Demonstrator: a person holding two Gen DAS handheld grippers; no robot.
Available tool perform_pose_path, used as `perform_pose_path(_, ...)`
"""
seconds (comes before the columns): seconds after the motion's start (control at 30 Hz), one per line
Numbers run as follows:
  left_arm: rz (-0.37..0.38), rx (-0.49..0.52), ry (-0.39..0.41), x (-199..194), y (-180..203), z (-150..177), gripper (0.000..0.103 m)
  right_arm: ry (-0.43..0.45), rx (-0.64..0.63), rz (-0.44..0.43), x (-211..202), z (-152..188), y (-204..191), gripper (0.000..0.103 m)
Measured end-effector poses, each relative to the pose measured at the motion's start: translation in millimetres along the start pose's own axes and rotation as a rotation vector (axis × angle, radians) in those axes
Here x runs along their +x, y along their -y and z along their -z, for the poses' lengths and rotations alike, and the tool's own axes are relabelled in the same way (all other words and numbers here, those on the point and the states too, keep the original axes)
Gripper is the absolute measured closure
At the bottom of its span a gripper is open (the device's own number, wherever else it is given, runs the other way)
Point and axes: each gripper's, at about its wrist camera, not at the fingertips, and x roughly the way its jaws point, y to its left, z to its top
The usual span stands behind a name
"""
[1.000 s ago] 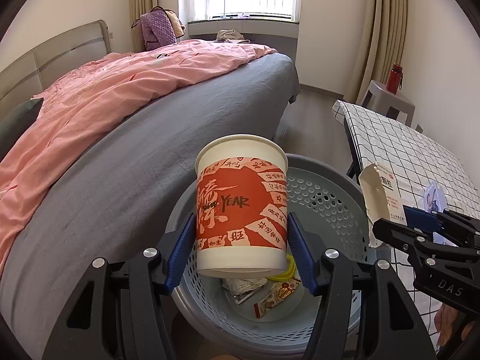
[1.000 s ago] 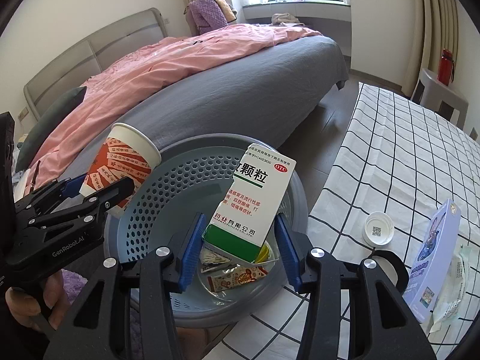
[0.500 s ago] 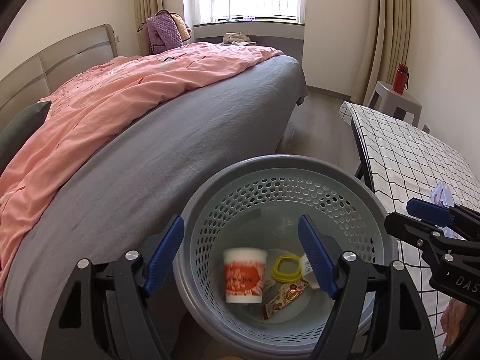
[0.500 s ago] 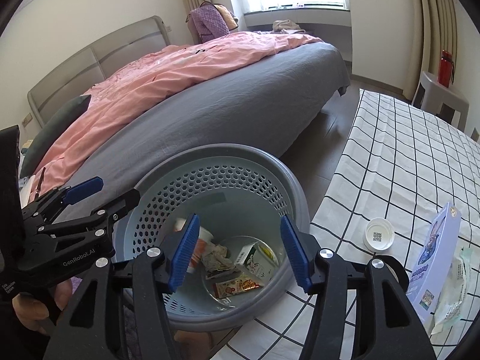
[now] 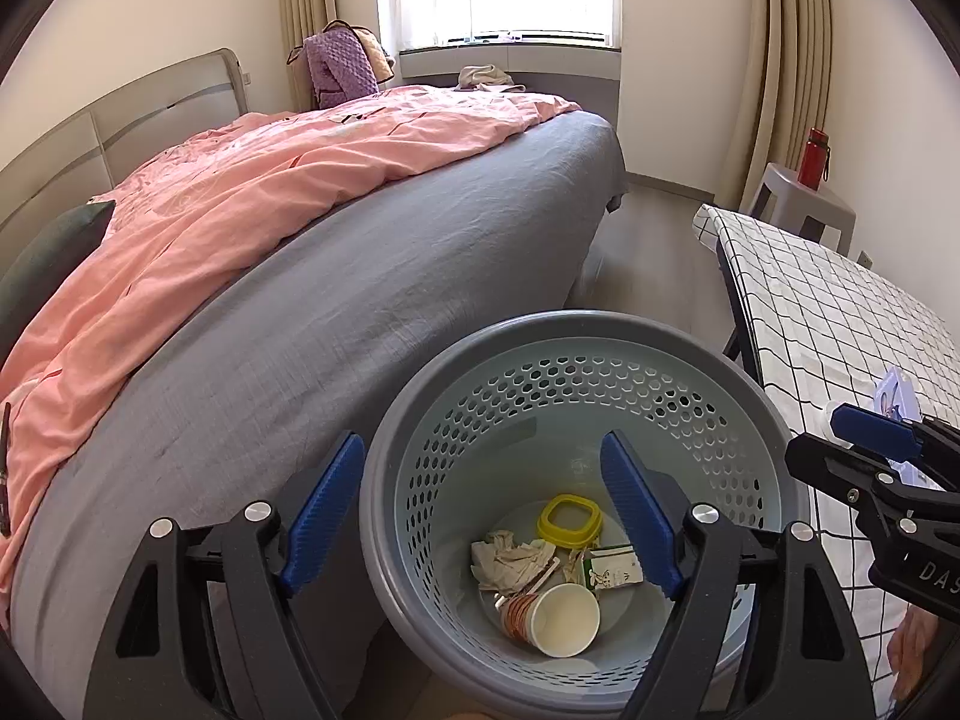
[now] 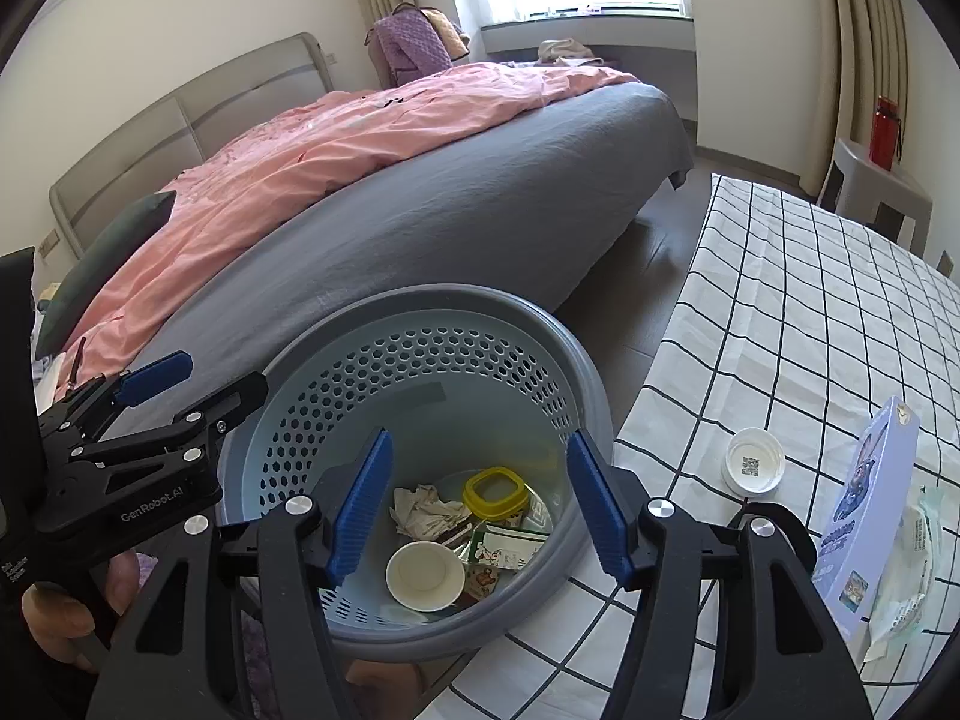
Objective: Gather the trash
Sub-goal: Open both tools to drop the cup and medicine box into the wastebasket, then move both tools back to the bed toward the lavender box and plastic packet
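Both claws hang wide open and empty over the bin — left gripper, right gripper. Inside lie the paper cup and green carton; still on the checked table sit a white cap and blue box. That box looks light, stiff cardboard — best pinched across its flat faces.

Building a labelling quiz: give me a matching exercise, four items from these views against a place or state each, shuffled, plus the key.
Items:
1. paper cup
2. yellow ring lid
3. white bottle cap
4. red bottle

Places or states:
A. on the checked tablecloth
B. on the stool by the curtain
C. on its side in the bin, mouth towards camera
D. flat at the bin's bottom, beyond the crumpled tissue

Pairs: 1-C, 2-D, 3-A, 4-B
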Motion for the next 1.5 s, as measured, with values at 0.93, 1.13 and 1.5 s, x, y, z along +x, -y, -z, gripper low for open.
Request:
perform_pose_path(0.93, 0.021, 0.004, 0.021, -6, 9, -2, 0.024, 0.017, 0.050, 0.047, -16, 8, 19, 0.028)
perform_pose_path(1.13, 0.036, 0.004, 0.033, -11, 17, -2, 0.024, 0.029, 0.088, 0.072, -32, 16, 33, 0.028)
perform_pose_path(1.5, 0.077, 0.020, 0.046, -19, 39, -2, 0.024, 0.062, 0.173, 0.140, -70, 30, 69, 0.027)
